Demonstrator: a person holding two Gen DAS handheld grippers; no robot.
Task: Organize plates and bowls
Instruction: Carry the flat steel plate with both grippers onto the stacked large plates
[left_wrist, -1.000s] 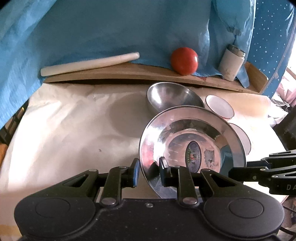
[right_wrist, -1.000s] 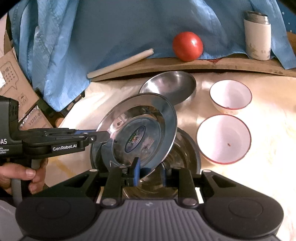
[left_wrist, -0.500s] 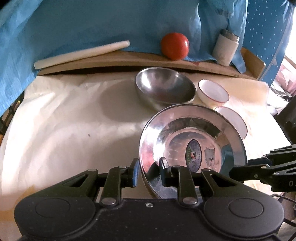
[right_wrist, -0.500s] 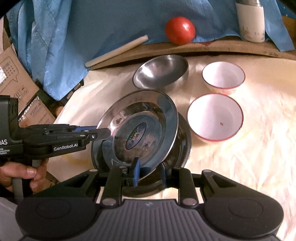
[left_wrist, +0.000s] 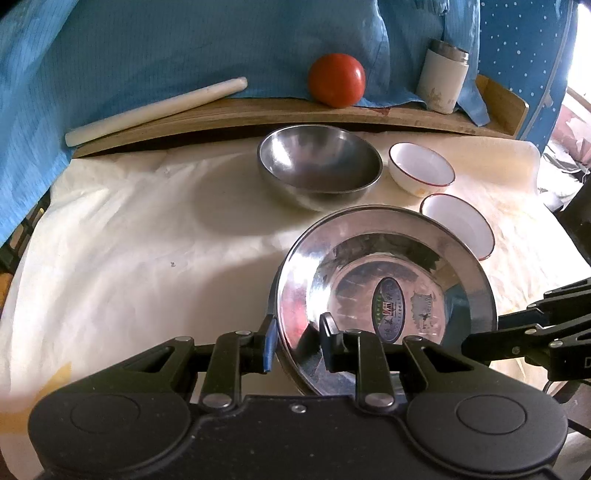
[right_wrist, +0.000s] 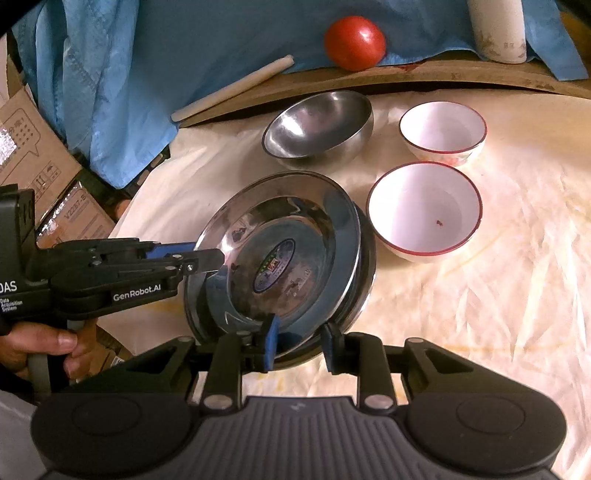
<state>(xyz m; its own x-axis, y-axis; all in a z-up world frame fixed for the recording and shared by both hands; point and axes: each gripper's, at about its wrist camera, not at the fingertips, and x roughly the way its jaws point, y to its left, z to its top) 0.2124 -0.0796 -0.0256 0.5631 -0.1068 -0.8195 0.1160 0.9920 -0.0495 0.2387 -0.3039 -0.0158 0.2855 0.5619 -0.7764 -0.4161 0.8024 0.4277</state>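
A shiny steel plate (left_wrist: 388, 291) with an oval sticker is tilted, held by both grippers. My left gripper (left_wrist: 297, 341) is shut on its near-left rim. My right gripper (right_wrist: 299, 343) is shut on its near rim, over a second steel plate (right_wrist: 365, 266) that lies on the cloth. The left gripper also shows in the right wrist view (right_wrist: 199, 254), clamped on the plate's left edge. A steel bowl (left_wrist: 319, 164) sits behind. Two white red-rimmed bowls, a small one (right_wrist: 443, 131) and a larger one (right_wrist: 424, 206), stand to the right.
A cream cloth (left_wrist: 129, 240) covers the table. At the back a wooden board (left_wrist: 258, 114) carries a white rolling pin (left_wrist: 155, 110), a red tomato (left_wrist: 336, 85) and a white cup (left_wrist: 443, 81). Blue cloth hangs behind. Cardboard boxes (right_wrist: 33, 147) stand at the left.
Both grippers have pulled the tilted steel plate back toward me and lowered it closer to the plate beneath. The bowls behind look farther away.
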